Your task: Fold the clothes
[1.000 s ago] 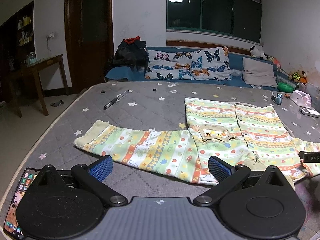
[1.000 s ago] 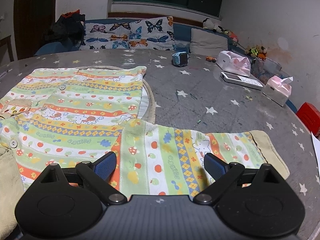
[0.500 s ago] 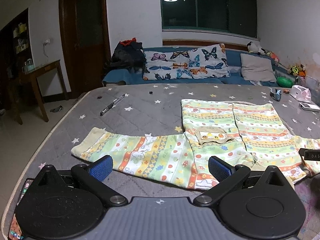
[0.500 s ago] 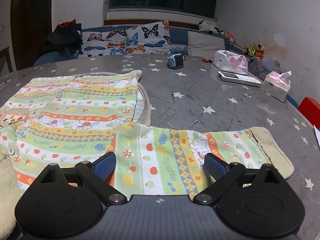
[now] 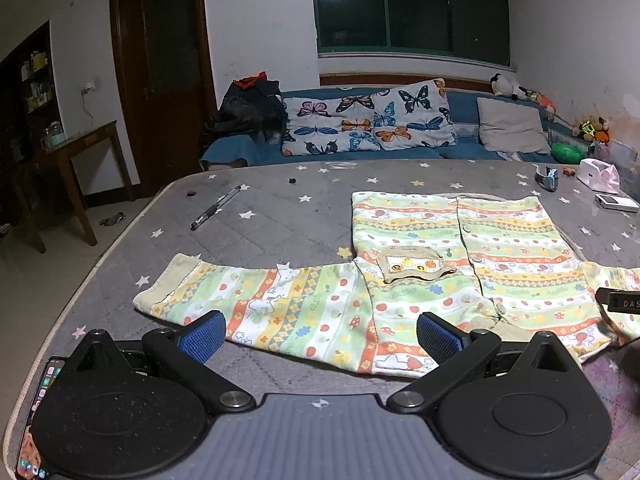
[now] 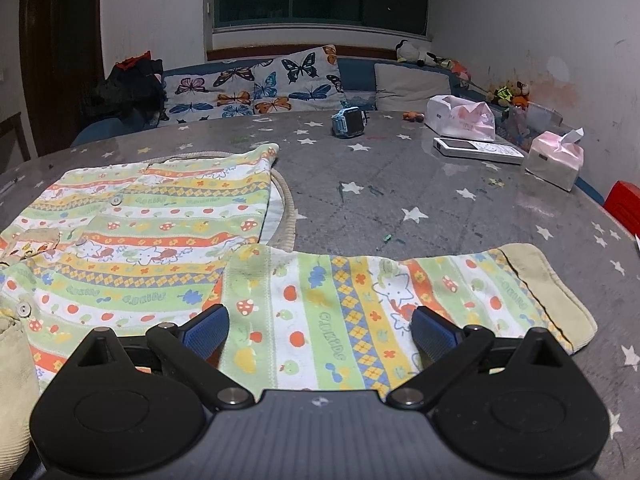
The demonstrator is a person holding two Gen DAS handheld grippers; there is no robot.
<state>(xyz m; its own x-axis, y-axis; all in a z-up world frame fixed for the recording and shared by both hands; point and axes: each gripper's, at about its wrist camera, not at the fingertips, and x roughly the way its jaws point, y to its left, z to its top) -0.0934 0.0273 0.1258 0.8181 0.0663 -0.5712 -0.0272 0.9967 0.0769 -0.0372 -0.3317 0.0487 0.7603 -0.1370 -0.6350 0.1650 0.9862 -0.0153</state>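
A child's striped, long-sleeved top (image 5: 460, 248) lies flat on the grey starred mattress (image 5: 280, 216), sleeves spread sideways. Its left sleeve (image 5: 256, 304) stretches out just beyond my left gripper (image 5: 318, 338), which is open and holds nothing. In the right wrist view the right sleeve (image 6: 400, 300) with its beige cuff (image 6: 548, 280) lies under and ahead of my right gripper (image 6: 320, 334), also open and empty. The shirt body (image 6: 148, 236) fills the left of that view. A black edge of the right gripper (image 5: 620, 300) shows at the far right of the left wrist view.
A phone (image 5: 34, 412) lies at the mattress's near left edge and a pen (image 5: 216, 208) farther back. On the right are a blue watch (image 6: 348, 120), a white remote (image 6: 478, 148), tissue packs (image 6: 554, 158) and a red object (image 6: 624, 208). A sofa with butterfly pillows (image 5: 368, 120) stands behind.
Both grippers have tilted upward a little, so more of the room and window shows. The top has not moved and both grippers stay open.
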